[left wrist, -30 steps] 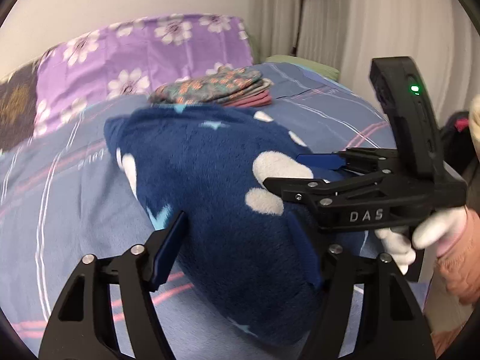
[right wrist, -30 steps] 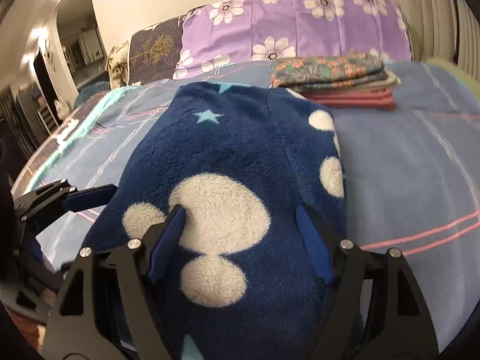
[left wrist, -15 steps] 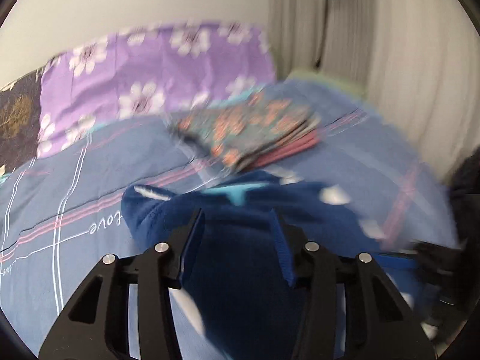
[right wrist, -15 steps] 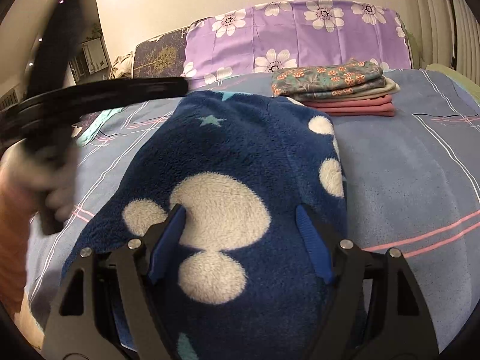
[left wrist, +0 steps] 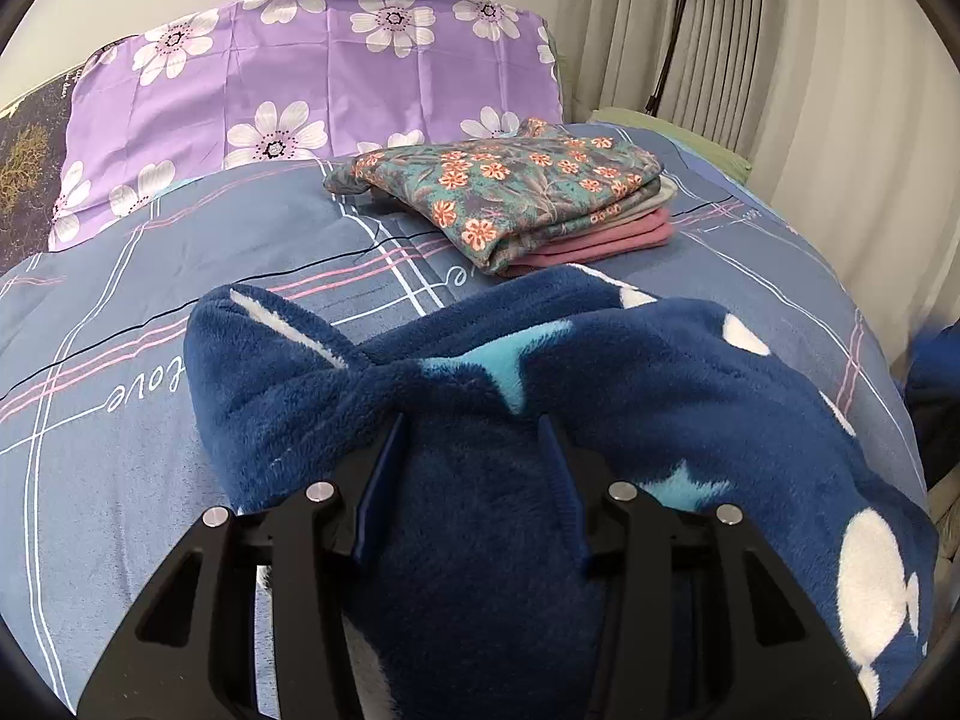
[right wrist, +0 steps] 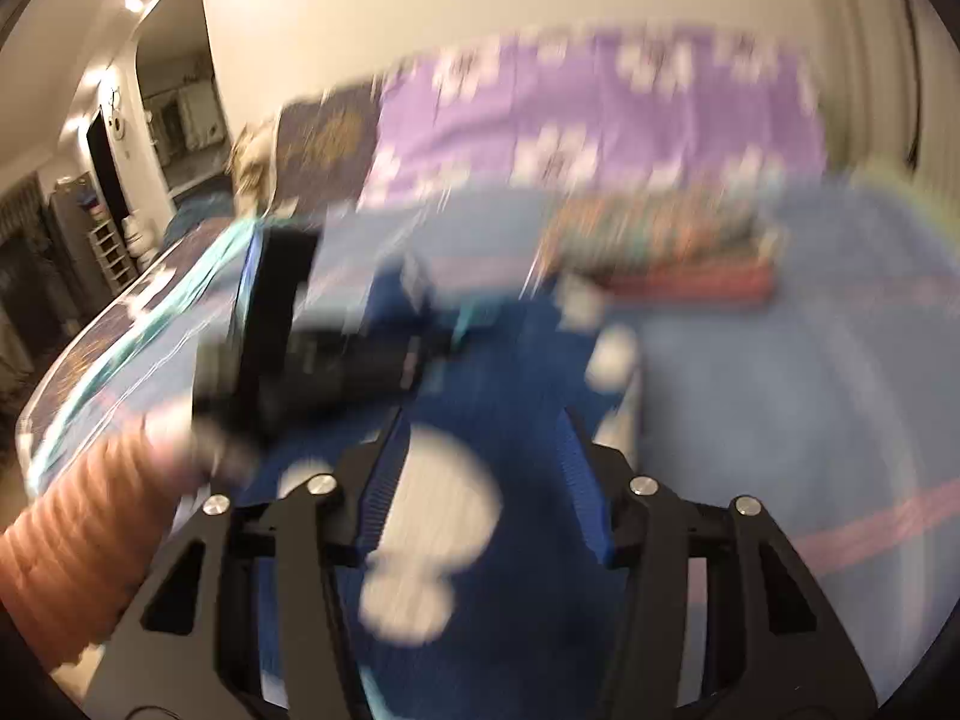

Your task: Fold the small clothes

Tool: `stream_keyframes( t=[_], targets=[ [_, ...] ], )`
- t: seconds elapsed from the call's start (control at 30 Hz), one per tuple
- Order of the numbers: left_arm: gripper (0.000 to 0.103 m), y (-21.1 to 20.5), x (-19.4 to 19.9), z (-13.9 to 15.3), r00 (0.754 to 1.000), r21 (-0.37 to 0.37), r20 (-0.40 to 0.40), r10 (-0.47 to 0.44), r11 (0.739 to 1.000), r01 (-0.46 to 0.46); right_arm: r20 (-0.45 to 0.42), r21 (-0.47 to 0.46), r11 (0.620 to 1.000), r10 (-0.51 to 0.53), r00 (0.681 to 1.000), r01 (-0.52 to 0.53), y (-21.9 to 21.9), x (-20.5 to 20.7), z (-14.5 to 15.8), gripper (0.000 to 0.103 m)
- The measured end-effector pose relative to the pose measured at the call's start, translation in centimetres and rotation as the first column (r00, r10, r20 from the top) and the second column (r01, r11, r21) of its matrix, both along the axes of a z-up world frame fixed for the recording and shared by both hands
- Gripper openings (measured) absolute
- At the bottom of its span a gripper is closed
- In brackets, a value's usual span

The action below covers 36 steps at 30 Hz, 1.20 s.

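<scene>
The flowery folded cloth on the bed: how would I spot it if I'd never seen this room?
Find the purple pillow with white flowers at the head of the bed. Just in front of it, on the blue checked cover, sits a small stack of folded clothes. The flowery folded cloth tops it: teal with orange blossoms, unlike the plain pink pieces beneath and the fluffy navy garment nearer.
</scene>
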State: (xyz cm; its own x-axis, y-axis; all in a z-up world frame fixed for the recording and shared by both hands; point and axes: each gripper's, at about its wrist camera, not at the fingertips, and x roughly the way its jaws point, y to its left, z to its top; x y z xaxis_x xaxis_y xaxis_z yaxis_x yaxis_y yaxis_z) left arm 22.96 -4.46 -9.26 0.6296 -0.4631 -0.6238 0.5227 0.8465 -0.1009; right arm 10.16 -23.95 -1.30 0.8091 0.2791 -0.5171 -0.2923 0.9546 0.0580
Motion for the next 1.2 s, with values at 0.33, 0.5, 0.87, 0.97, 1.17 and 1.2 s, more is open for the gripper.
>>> stream_keyframes(
  t=[0.33, 0.5, 0.87, 0.97, 1.17, 1.2],
  targets=[
    [0.047, -0.1, -0.4, -0.3, 1.0, 0.01, 0.026, 0.016, 1.0, -0.016, -0.337, 0.07, 0.997, 0.001, 0.942, 0.024, -1.1, 10.4, -8.5, 0.056],
    [0.047, 0.0, -0.4, -0.4, 1.0, 0.005, 0.025, 0.019, 1.0, -0.019, -0.29, -0.039, 0.998, -0.051, 0.956, 0.041, 0.5, 9.7, -7.9, 0.056],
    [0.054, 1.2, -9.1, 5.6, 0.99, -0.024, 0.124, -0.072, 0.997, 0.075, -0.266, -0.013, 0.998, -0.059, 0.962, 0.057, -0.3, 8.9, -7.8, 0.058],
    [0.061, -1.0, -10.9, 1.5, 0.988, 0.204, 0.117, -0.098, 0.976, 0.073, -0.263, -0.019, 0.998, -0.057, 0.963, 0.054, -0.1, 8.6, -7.5, 0.058],
    [0.061, -0.7, -11.3, 1.3, 0.992, 0.162, 0.121, -0.033, 0.987, 0.013, -0.219, 0.129, 0.984, -0.095, 0.971, 0.125, -4.3, 1.4, -4.4, 0.062],
    [0.061, -0.6, -11.2, 1.3, 0.993, 0.153, 0.115, -0.028, 0.988, 0.01, -0.221, 0.17, 0.977, -0.091, 0.971, 0.13, -5.6, -1.0, -4.2, 0.064]
  ],
)
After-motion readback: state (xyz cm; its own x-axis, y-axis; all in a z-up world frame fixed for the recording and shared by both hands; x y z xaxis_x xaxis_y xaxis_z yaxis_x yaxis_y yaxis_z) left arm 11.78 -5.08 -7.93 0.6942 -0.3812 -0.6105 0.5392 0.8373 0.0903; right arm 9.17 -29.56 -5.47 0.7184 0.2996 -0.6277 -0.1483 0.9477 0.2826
